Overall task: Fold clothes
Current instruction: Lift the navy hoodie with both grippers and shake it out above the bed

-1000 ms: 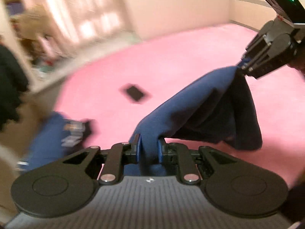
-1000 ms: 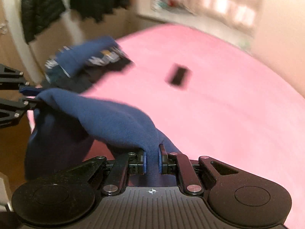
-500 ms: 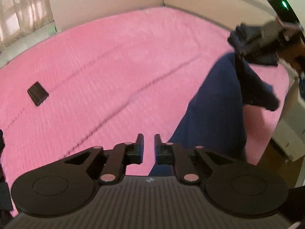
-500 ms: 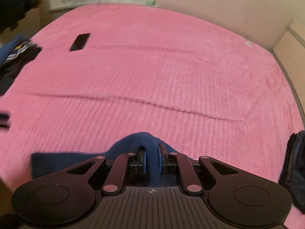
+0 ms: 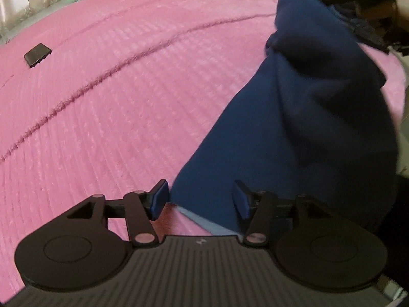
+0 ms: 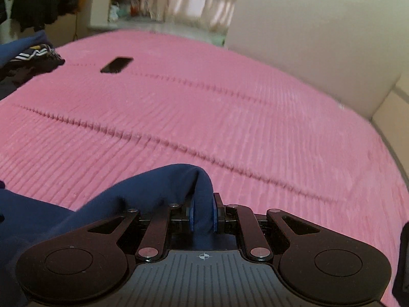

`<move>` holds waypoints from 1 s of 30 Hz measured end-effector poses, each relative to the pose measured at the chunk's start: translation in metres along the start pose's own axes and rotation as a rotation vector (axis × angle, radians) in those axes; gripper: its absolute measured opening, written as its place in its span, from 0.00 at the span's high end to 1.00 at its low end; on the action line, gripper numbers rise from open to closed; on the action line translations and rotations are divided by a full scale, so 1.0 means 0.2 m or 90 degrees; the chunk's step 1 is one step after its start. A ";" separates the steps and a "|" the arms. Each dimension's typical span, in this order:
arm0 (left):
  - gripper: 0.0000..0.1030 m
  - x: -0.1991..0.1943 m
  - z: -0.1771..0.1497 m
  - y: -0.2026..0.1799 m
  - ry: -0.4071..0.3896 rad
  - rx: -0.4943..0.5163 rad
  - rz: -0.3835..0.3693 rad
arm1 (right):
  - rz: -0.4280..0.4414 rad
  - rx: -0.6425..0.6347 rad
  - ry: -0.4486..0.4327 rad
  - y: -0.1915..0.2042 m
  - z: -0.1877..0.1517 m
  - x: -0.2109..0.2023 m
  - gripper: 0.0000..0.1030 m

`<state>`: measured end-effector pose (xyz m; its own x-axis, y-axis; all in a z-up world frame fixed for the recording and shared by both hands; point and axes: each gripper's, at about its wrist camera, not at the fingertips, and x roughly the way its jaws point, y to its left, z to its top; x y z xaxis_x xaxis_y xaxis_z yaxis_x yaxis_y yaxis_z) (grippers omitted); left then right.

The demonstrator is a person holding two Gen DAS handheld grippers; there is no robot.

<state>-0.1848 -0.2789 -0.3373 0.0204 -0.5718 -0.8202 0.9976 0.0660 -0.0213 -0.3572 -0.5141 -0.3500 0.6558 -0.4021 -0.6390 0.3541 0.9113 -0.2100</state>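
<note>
**Letting go on the left, one corner held on the right**

Releasing is the change here: the left gripper (image 5: 200, 198), which a second ago was clamped on the dark blue soft-knit garment (image 5: 306, 128), now has its blue-padded fingers wide apart, with the cloth's edge lying between and beyond them but not pinched. Half a second ago those fingers were already free of the fabric yet nearly together; they have since spread.

The right gripper (image 6: 203, 215) remains clamped on a fold of the same garment (image 6: 153, 186), as in both earlier frames. From the left view, the cloth hangs down from that raised grip toward the near edge of the pink ribbed bedspread (image 5: 127, 102).

For the task, this reads as a regrasp: with one hold dropped, the garment dangles from a single point, so the left gripper likely seeks a new edge.

Elsewhere, the small flat black rectangular object (image 6: 116, 64) lies on the bedspread, and a heap of dark clothes (image 6: 30, 56) sits at the far left edge.
</note>
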 end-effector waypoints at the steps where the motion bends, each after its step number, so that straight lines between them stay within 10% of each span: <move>1: 0.44 0.01 -0.01 0.00 -0.004 0.005 0.000 | -0.002 -0.002 -0.013 0.00 -0.03 -0.02 0.90; 5: 0.47 0.04 -0.04 -0.01 -0.022 0.024 0.002 | -0.017 -0.012 -0.055 0.03 -0.13 -0.08 0.90; 8: 0.98 0.06 -0.06 -0.01 -0.035 0.039 0.003 | -0.038 -0.042 -0.082 0.05 -0.19 -0.15 0.90; 16: 0.97 -0.24 -0.09 -0.18 -0.156 0.071 0.120 | -0.093 -0.057 -0.110 0.05 -0.49 -0.64 0.91; 19: 0.97 -0.50 -0.04 -0.19 -0.220 0.076 0.183 | -0.014 -0.083 -0.076 0.10 -0.62 -0.80 0.90; 21: 0.97 -0.67 0.00 -0.18 -0.241 0.079 0.217 | 0.058 -0.121 -0.033 0.16 -0.72 -0.88 0.73; 23: 0.97 -0.76 0.00 -0.19 -0.233 0.110 0.261 | 0.068 -0.138 -0.037 0.21 -0.82 -0.95 0.24; 30: 0.97 -0.69 -0.31 -0.11 -0.107 0.076 0.284 | 0.138 0.046 -0.102 -0.05 -0.80 -0.95 0.22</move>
<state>-0.2134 -0.1513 -0.2585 0.4477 -0.6333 -0.6313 0.8899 0.2461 0.3842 -0.5925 -0.4329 -0.3454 0.8164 -0.2127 -0.5369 0.2371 0.9712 -0.0242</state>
